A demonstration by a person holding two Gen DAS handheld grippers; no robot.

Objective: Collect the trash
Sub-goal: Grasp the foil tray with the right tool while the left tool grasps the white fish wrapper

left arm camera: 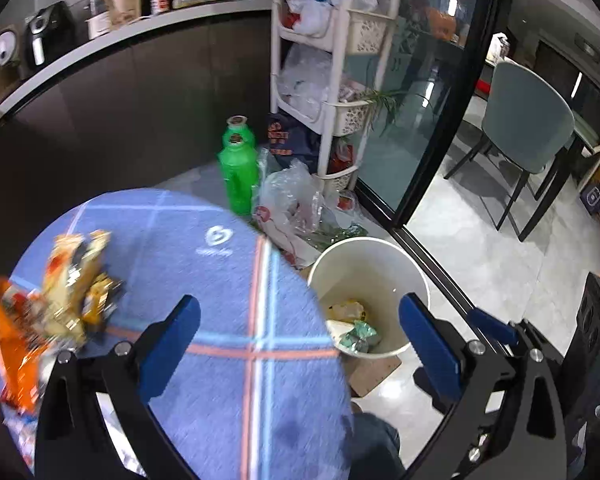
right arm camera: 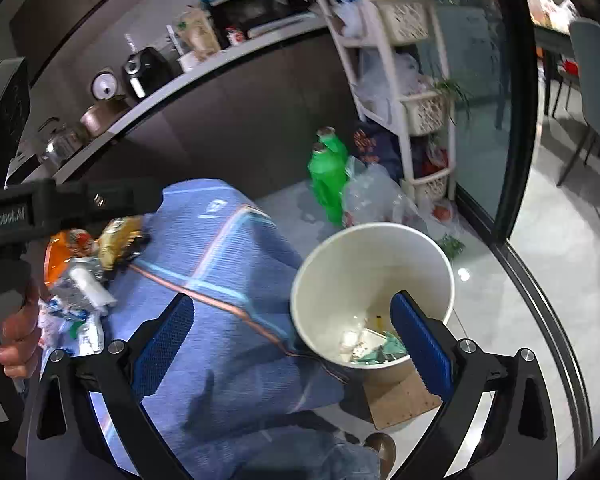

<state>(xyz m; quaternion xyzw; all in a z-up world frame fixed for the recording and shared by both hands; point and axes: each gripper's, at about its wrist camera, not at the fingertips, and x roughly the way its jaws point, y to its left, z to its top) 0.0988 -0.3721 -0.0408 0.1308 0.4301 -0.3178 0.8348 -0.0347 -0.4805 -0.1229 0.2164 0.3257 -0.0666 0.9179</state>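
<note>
tools: left tool [left arm camera: 300,324] and right tool [right arm camera: 290,322] spread wide, empty | wrappers [left arm camera: 76,276] on counter [left arm camera: 220,280], bin [right arm camera: 372,292] beside | light, crinkly, slippery; pinch a bunched fold

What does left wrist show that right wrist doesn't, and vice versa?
Left wrist only: the grey dining chair whole, and the right gripper's body at the frame's right edge.

Right wrist only: a hand gripping the left gripper's handle, a white roll among the wrappers, and a shoe.

Both: the white bin with trash in it, the blue cloth, the wrapper pile, the green bottles. Both grippers' jaws are open and empty.
</note>
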